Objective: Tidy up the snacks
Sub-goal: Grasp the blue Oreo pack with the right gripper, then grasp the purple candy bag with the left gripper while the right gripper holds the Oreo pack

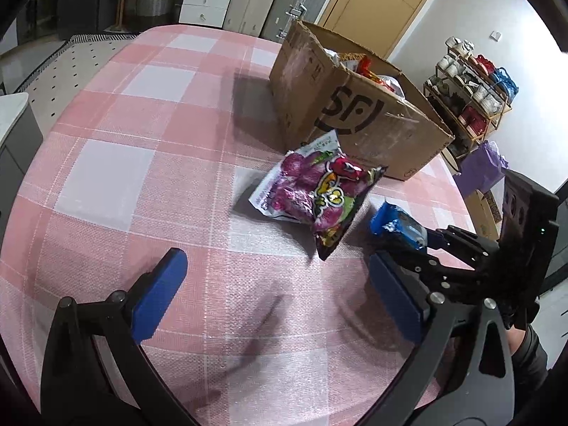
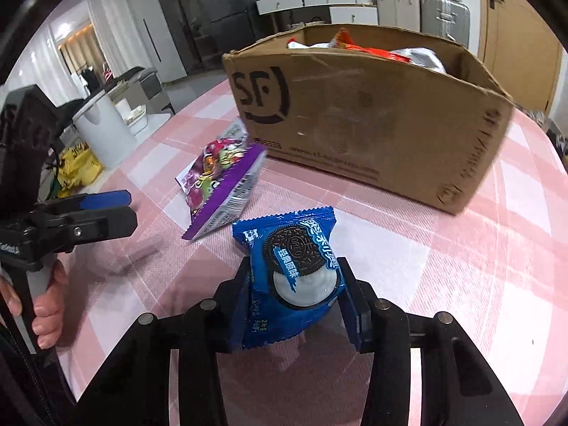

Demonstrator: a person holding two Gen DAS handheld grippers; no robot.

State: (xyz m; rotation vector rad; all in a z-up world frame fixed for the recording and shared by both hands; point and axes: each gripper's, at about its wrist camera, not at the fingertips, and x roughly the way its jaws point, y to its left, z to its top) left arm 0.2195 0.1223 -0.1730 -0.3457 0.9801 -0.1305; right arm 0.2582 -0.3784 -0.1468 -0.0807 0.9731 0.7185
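Your left gripper point(image 1: 277, 291) is hovering released over the checked tablecloth point(image 1: 142, 142). Just right, the purple snack bag point(image 1: 316, 191) is lying before the cardboard box point(image 1: 355, 106). Your right gripper point(image 2: 294, 305) is grasping the blue Oreo packet point(image 2: 291, 277) by its sides.

Our right gripper point(image 2: 294, 294) points steeply down, jaws clamped on a packet point(image 2: 291, 277). Our left gripper point(image 1: 280, 294) hovers beside it, jaws wide apart, a hand point(image 2: 46, 305) on its handle.
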